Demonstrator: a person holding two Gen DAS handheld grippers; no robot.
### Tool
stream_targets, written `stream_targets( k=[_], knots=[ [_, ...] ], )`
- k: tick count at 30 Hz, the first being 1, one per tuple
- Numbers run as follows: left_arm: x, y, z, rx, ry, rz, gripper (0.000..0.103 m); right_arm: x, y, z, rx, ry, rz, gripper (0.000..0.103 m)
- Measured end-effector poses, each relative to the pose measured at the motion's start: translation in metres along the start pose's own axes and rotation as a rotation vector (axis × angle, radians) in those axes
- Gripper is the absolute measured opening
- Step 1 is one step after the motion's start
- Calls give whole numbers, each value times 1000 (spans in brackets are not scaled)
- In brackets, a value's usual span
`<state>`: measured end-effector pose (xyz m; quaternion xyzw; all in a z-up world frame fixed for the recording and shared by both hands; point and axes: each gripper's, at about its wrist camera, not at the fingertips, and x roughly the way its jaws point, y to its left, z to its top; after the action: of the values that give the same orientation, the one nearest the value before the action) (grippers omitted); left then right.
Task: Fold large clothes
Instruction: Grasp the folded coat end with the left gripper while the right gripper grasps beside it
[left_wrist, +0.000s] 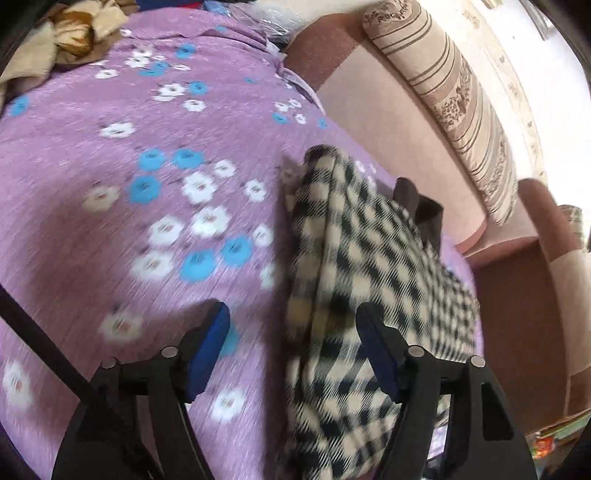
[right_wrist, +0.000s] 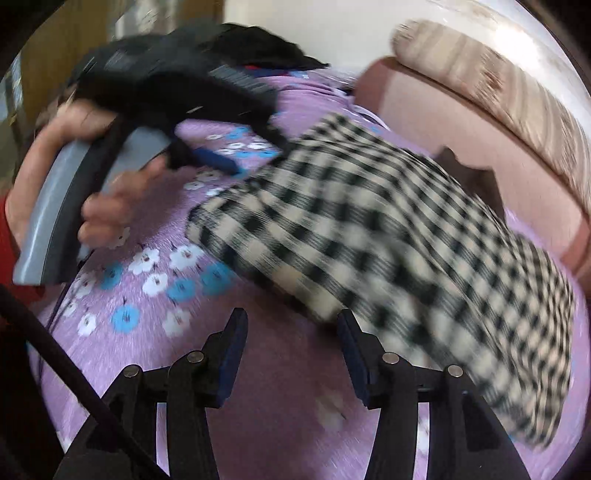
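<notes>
**Checked garment lies loose on the bed, both claws empty**

Across the left wrist view, the checked garment (left_wrist: 373, 280) runs from the middle of the frame down to the lower right, lying on the purple flowered bedspread (left_wrist: 110, 206) with a raised fold at its upper end. The left claw (left_wrist: 291, 332) stands well open at the bottom of the frame; its right pad sits over the cloth and its left pad over bare bedspread, and nothing is pinched between them. A striped bolster (left_wrist: 454, 103) rests on the sofa back in the upper right.

Moving to the right wrist view, the same garment (right_wrist: 388, 258) spreads diagonally from centre to lower right, heavily blurred. The right claw (right_wrist: 291, 328) is about half open and empty, its right pad just beside the garment's near edge. At upper left, a hand (right_wrist: 107, 206) holds the other gripper's grey handle above the bedspread (right_wrist: 155, 295).

The fabric looks like a thick, soft flannel: light, limp, not slippery, likely to sag and bunch when lifted. A pinch at a corner or along a hem edge, one claw at each end, should keep it flat for folding.
</notes>
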<state>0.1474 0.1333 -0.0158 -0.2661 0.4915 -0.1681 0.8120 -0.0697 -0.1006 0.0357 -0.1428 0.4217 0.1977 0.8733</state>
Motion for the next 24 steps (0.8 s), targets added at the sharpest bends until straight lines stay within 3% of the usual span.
stream_targets(
  k=[10,13,15,16,17,19,21,24],
  knots=[
    [46,-14,48,-15,135,-130,74,39,33,37,-118,-28,-85,54],
    [57,-25,52,26,157,-118,74,45,38,43,-135,-28,-93,46],
    [62,-35,52,77,174,-79,53,47,44,46,-150,-28,-91,32],
    [64,-39,51,80,172,-56,35,48,48,46,-166,-29,-90,28],
    [65,-40,52,90,175,-28,24,48,51,46,-180,-31,-97,22],
    [62,-42,53,80,169,-17,14,49,53,46,-195,-34,-113,14],
    [56,-48,55,71,155,-14,12,48,49,48,-165,-42,-115,7],
    [49,-72,55,117,124,34,11,39,35,50,-89,-80,-96,6]
  ],
)
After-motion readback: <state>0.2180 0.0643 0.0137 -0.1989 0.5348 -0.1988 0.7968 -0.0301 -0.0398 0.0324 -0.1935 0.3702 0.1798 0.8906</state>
